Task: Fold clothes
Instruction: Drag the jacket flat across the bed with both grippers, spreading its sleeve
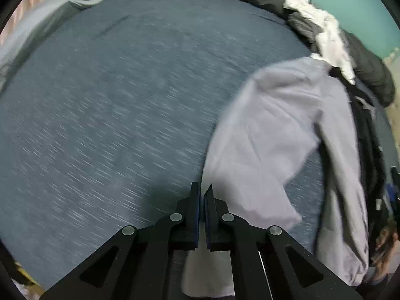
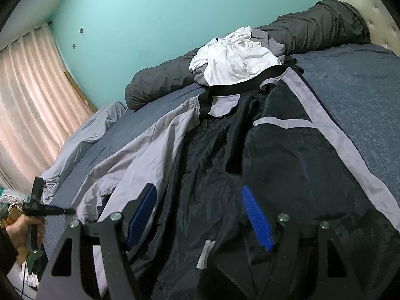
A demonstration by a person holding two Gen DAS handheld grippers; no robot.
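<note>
Partly blurred, grey jacket sleeve [image 1: 270,130] beside left tool [image 1: 202,195]

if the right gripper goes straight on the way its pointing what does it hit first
Most likely the black lining of the open grey-and-black jacket, spread on the blue bedspread right ahead of the right gripper; depth is uncertain.

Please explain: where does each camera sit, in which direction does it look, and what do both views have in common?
Left wrist: on the left tongs, shut; looks steeply down at the blue bedspread, pale sleeve beside.
Right wrist: on the right tongs, open; looks along the bed over the black-and-grey jacket to the turquoise wall; the person's left hand shows.
Shared: jacket, bedspread, white garment.
</note>
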